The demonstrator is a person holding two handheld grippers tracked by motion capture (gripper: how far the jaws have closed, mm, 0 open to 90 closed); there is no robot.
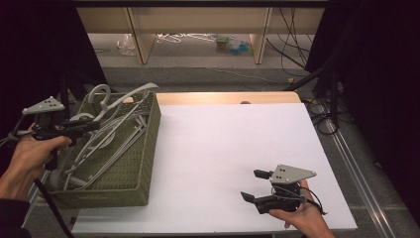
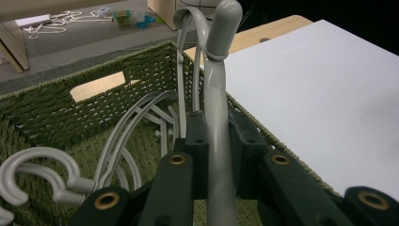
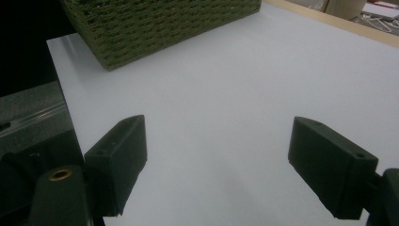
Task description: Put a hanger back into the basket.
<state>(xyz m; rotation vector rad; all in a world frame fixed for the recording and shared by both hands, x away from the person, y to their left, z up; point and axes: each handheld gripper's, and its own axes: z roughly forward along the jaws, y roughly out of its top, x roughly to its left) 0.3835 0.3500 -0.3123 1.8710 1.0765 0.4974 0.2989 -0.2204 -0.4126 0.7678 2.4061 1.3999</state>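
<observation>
Hanger [image 2: 217,122] clamped in left tongs [image 2: 217,155], its lower end cut off.

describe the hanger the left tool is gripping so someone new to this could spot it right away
Find the green woven basket at the table's left edge, full of pale grey hangers. The left tool is shut on one grey hanger; unlike the others lying down inside, it rises above the basket rim.
</observation>
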